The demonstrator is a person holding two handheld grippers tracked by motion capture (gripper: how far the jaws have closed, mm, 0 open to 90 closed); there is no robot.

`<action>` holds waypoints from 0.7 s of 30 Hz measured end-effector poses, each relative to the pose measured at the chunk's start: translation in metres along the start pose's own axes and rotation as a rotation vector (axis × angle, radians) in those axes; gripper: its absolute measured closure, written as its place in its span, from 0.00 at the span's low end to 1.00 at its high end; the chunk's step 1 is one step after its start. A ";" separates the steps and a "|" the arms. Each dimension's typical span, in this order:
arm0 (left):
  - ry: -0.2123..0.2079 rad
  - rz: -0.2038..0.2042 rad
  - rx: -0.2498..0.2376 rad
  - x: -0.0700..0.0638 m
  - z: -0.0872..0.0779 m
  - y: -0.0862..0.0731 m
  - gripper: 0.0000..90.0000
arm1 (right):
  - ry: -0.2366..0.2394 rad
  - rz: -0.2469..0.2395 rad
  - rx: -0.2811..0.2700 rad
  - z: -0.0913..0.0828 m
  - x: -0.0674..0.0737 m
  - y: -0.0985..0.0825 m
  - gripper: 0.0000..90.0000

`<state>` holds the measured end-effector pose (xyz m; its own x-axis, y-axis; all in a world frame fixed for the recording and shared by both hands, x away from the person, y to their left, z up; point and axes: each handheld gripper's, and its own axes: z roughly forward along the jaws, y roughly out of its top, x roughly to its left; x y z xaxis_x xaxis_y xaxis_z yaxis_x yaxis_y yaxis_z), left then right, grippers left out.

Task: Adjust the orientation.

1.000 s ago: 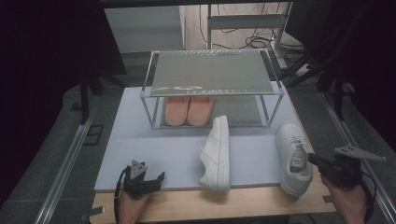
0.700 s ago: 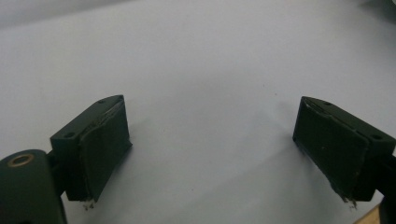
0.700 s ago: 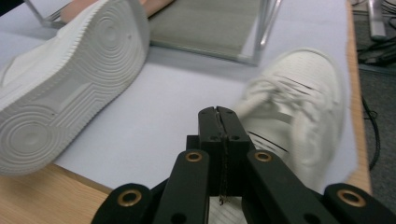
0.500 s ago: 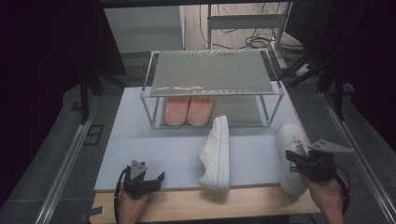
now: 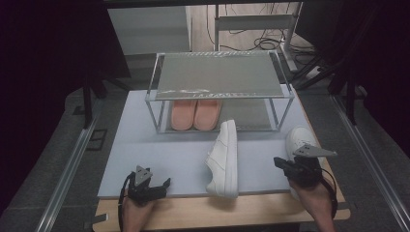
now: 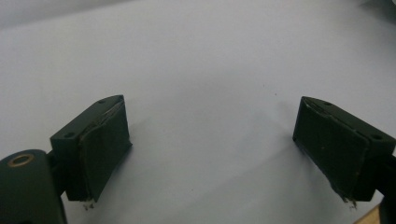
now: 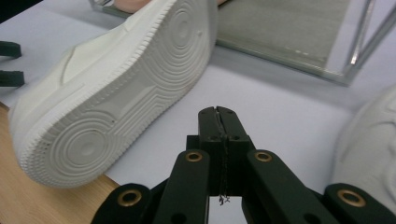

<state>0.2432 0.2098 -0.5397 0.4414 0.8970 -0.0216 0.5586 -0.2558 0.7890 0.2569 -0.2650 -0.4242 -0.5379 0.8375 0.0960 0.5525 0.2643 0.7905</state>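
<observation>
Approach step, judged: right gripper (image 7: 218,112), jaws pressed together and empty, aimed at sole of tipped sneaker (image 5: 224,159) lying on side just in front of rack (image 5: 220,87). Left gripper (image 6: 210,140) idle, jaws apart over bare mat. Next: spread jaws, then seize sneaker.

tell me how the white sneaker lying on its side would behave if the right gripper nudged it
The white sneaker lies on its side, sole exposed, so a nudge would probably slide or pivot it rather than roll it. The thick ridged sole looks fairly stiff. It seems light for its size, so it would likely move easily.
</observation>
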 end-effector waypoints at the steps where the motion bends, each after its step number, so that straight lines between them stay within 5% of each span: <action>1: 0.000 0.000 0.000 0.000 0.000 0.000 0.12 | 0.005 -0.004 0.002 0.002 0.002 0.001 0.99; 21: 0.000 -0.004 -0.003 0.000 0.000 0.000 0.12 | 0.107 -0.082 0.013 0.050 0.044 0.017 0.99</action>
<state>0.2433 0.2096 -0.5399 0.4393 0.8980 -0.0243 0.5582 -0.2517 0.7907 0.2745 -0.1997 -0.4372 -0.6463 0.7571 0.0956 0.5112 0.3366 0.7908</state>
